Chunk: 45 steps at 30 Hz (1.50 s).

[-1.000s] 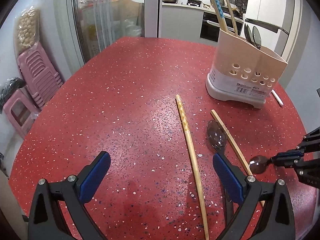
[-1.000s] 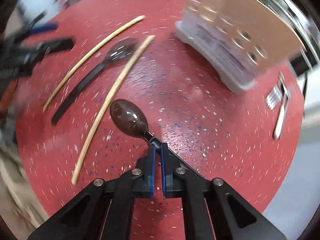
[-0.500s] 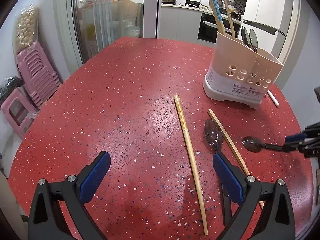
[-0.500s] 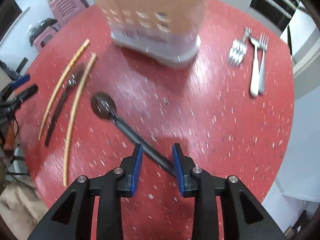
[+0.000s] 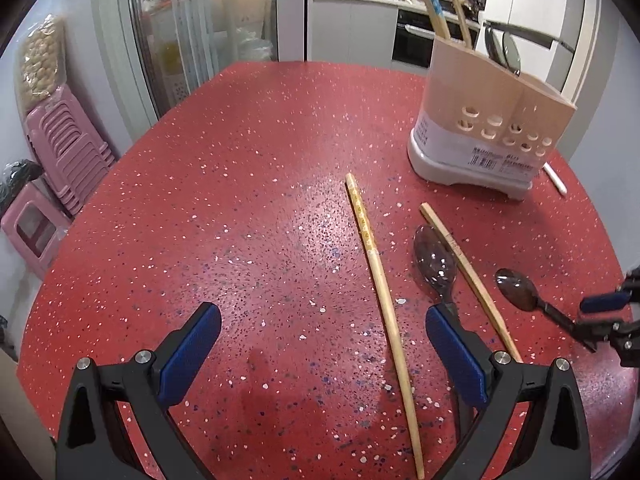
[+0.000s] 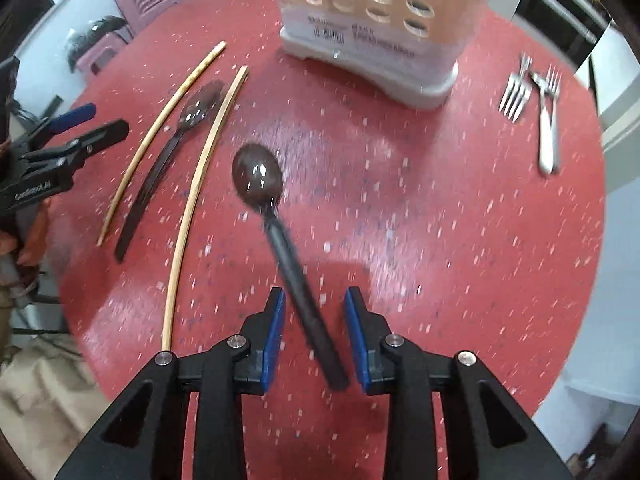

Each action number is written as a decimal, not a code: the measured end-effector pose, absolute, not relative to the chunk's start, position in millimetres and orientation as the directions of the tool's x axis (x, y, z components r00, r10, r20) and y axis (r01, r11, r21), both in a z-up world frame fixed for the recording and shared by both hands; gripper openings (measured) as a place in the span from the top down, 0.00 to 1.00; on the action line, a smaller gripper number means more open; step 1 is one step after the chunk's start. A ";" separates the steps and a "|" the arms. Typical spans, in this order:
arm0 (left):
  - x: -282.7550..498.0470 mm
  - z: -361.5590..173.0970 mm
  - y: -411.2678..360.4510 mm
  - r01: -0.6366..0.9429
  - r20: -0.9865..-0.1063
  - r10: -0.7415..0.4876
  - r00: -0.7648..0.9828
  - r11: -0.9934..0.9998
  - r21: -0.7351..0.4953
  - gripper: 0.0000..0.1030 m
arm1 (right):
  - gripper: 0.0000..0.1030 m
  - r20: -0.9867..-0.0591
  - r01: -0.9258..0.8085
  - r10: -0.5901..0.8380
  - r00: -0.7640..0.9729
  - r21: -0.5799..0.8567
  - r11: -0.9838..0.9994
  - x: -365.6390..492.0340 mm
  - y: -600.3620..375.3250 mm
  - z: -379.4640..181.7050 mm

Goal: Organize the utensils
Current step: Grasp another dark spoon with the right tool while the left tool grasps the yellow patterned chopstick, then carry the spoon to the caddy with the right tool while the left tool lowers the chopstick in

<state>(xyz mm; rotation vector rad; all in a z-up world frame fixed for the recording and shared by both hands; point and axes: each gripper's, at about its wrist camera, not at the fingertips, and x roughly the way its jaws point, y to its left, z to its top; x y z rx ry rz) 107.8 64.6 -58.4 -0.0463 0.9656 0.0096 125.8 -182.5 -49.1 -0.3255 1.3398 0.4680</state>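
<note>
A dark plastic spoon [image 6: 258, 176] lies bowl up on the red speckled table [image 5: 240, 200]. Its blurred handle runs back between the blue pads of my right gripper [image 6: 314, 300], which is open with a gap on each side of the handle. The left wrist view shows the same spoon [image 5: 516, 284] and the right gripper [image 5: 600, 314] at the far right. My left gripper [image 5: 320, 332] hovers wide open over the table with nothing between its fingers. A second dark spoon [image 5: 434, 260] lies between two wooden chopsticks [image 5: 376, 264] [image 5: 468, 276]. The beige utensil holder [image 5: 488, 120] stands behind them.
The holder [image 6: 372, 20] has chopsticks and dark utensils standing in it. Two forks [image 6: 516, 92] [image 6: 548, 120] lie on the table to its right. Pink stools [image 5: 60, 152] are stacked past the table's left edge. Kitchen cabinets stand behind.
My right gripper was shut on the spoon's handle a second ago; its jaws have parted and the spoon is loose between them. The right wrist has rolled and shifted. The left gripper stayed put.
</note>
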 end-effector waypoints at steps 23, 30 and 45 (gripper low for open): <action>187.4 -79.2 42.3 0.088 -0.929 -0.051 0.368 0.996 -0.020 0.05 | 0.88 -0.989 -0.587 0.001 0.148 -0.087 0.805 132.4 -85.0 -65.4; 206.4 -75.5 28.0 0.168 -0.948 -0.075 0.308 0.986 -0.024 0.21 | 0.88 -0.973 -0.519 0.126 0.194 0.007 0.855 124.7 -106.1 -64.4; 169.2 -52.5 34.3 0.140 -0.831 -0.188 0.524 0.981 -0.133 0.70 | 0.88 -0.839 -0.409 0.379 0.389 0.211 0.888 101.7 -158.4 -7.2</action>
